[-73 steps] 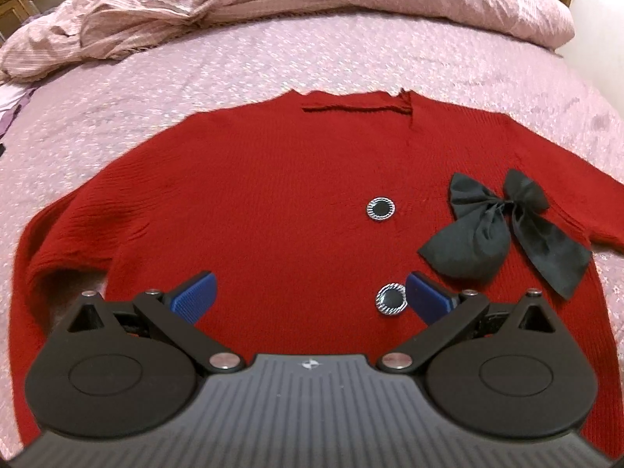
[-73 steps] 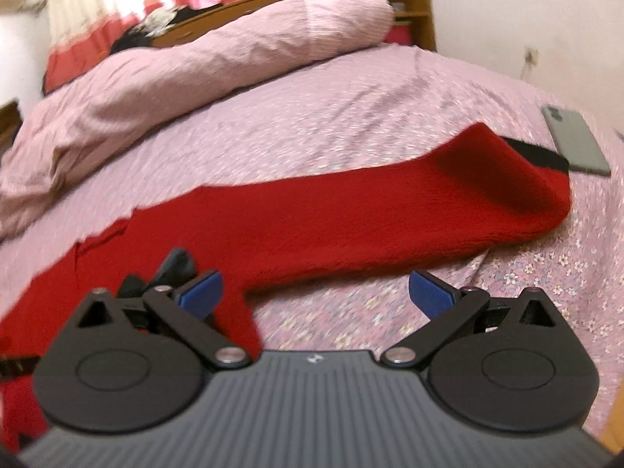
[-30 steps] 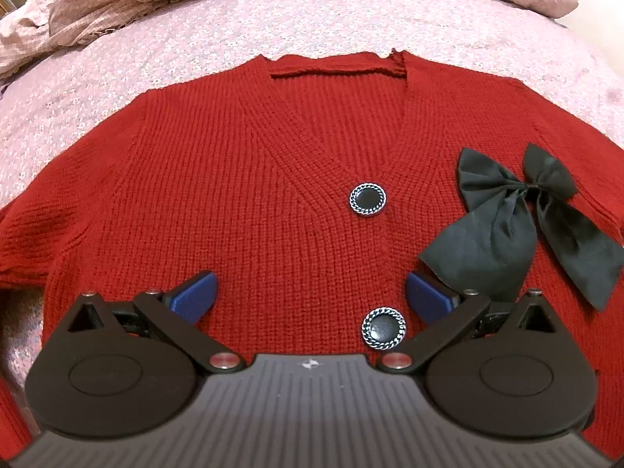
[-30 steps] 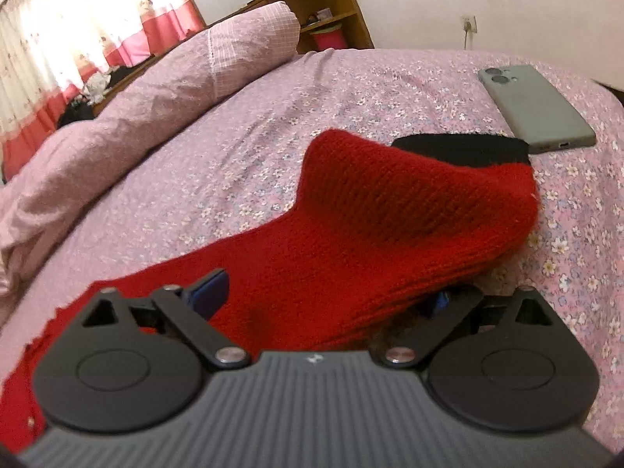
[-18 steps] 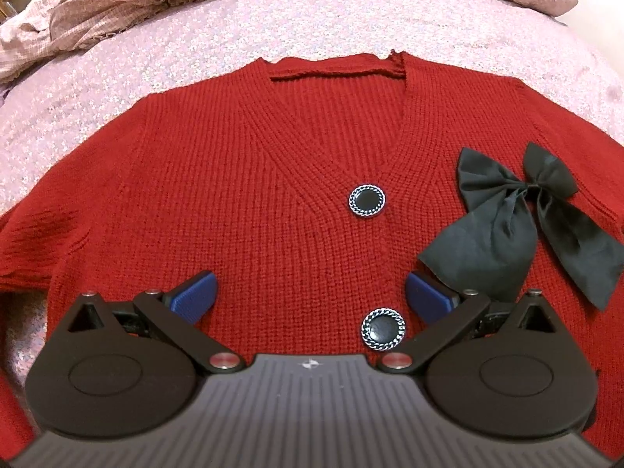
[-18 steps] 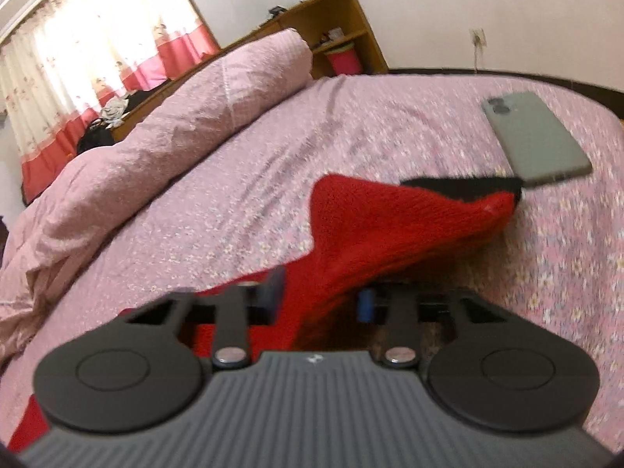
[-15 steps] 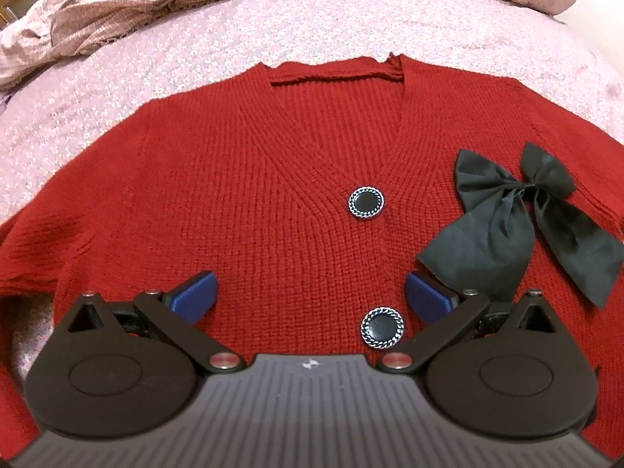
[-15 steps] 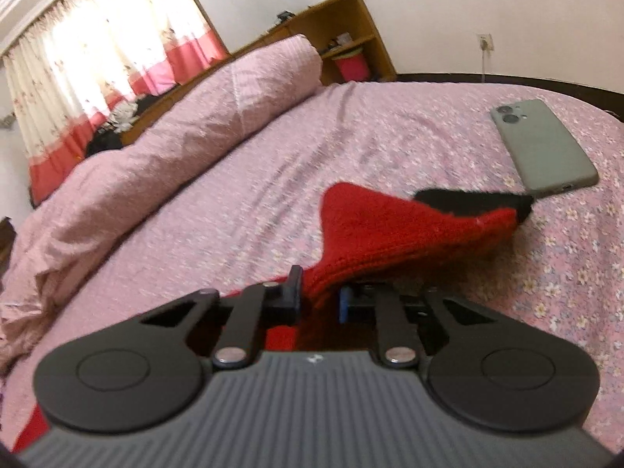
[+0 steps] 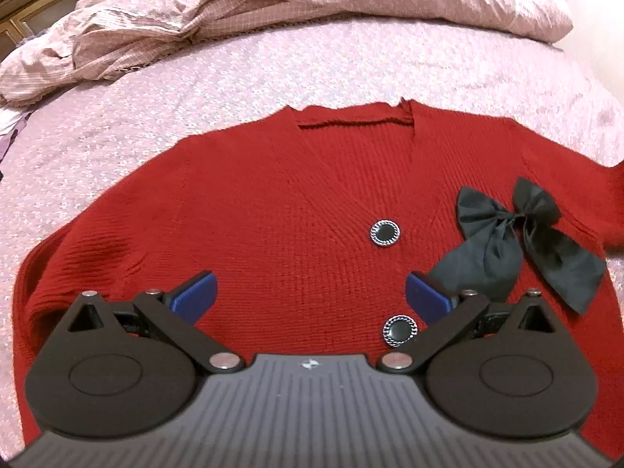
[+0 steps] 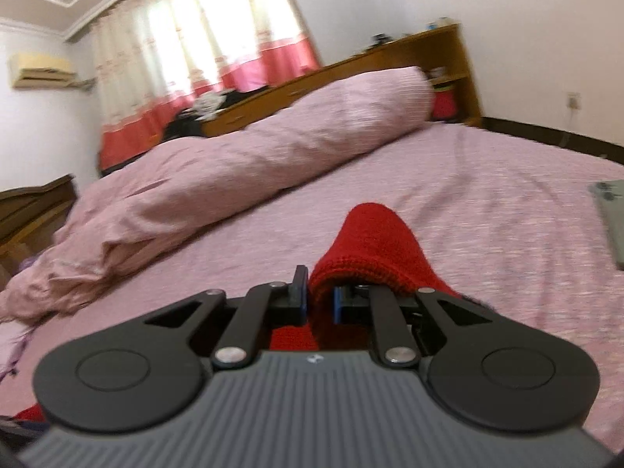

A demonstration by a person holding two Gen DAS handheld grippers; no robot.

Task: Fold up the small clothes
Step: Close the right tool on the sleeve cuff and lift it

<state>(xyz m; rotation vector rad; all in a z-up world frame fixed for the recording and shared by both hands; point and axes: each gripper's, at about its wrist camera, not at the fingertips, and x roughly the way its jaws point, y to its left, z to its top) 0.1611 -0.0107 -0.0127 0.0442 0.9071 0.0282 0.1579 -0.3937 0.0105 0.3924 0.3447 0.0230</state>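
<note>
A red knit cardigan [image 9: 273, 202] lies flat, front up, on the pink bed sheet, with two black buttons and a black bow [image 9: 514, 234] on its right chest. My left gripper [image 9: 310, 294] hovers open over the lower front, nothing between its blue pads. In the right wrist view my right gripper [image 10: 319, 299] is shut on the cardigan's red sleeve [image 10: 370, 245], which bunches up above the fingers, lifted off the bed. The sleeve's black cuff is mostly hidden behind the right finger.
A rumpled pink duvet [image 9: 273, 11] lies along the far side of the bed [image 10: 487, 195]. A grey phone [image 10: 612, 218] rests on the sheet at the right edge. Wooden shelves and red-white curtains stand beyond the bed.
My right gripper closed on the sleeve and lifted it, tilting up so more of the room shows. My left gripper rose a little, so the cardigan looks smaller.
</note>
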